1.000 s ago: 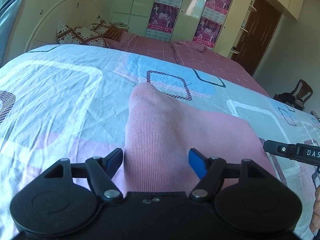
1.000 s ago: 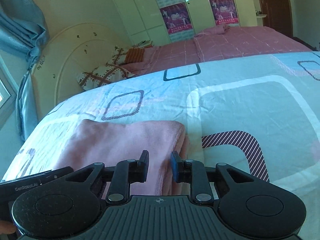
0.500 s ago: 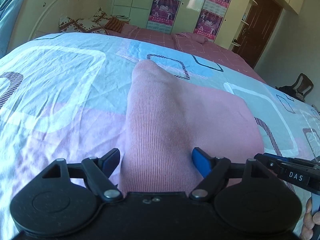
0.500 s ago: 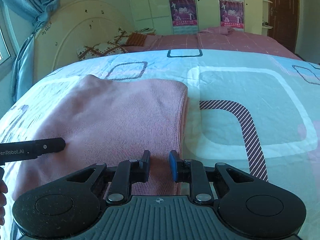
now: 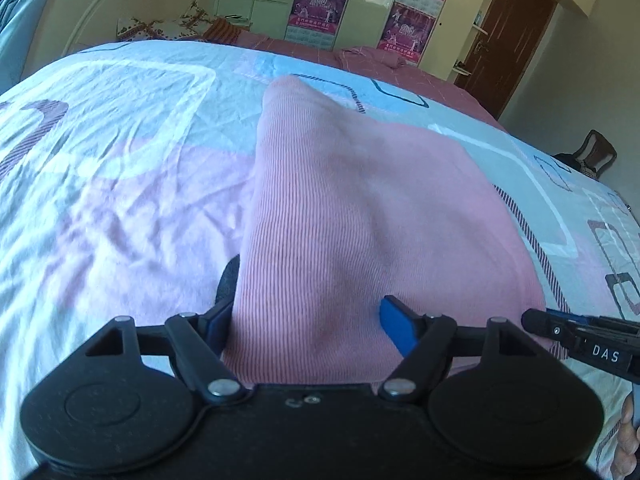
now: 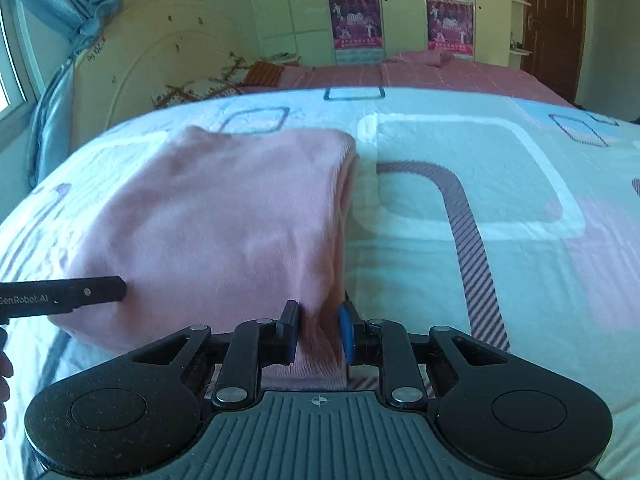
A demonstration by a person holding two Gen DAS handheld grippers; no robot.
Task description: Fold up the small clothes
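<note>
Left wrist view is filled at its centre by a pink ribbed garment (image 5: 360,216), laid folded on the patterned bed sheet (image 5: 120,168) and running from 6 o'clock up toward 12 o'clock. The left claw (image 5: 304,320) is seen spread wide, its blue pads standing at either side of the near hem with cloth bulging between them; no pinch is shown there. In the right wrist view the right claw (image 6: 318,328) is closed on the garment's near corner, at the stacked folded edge, with fabric gathered between the narrow pads.

The garment is judged light, soft and limp: no shape would be kept once lifted, and the layers could slide apart. The rib knit looks grippy rather than slippery, and nothing fragile is suggested. A hold is best taken at the near corners, through all layers at once, so that the fold is carried whole. The right claw's tip (image 5: 536,322) is seen at 4 o'clock in the left view.
</note>
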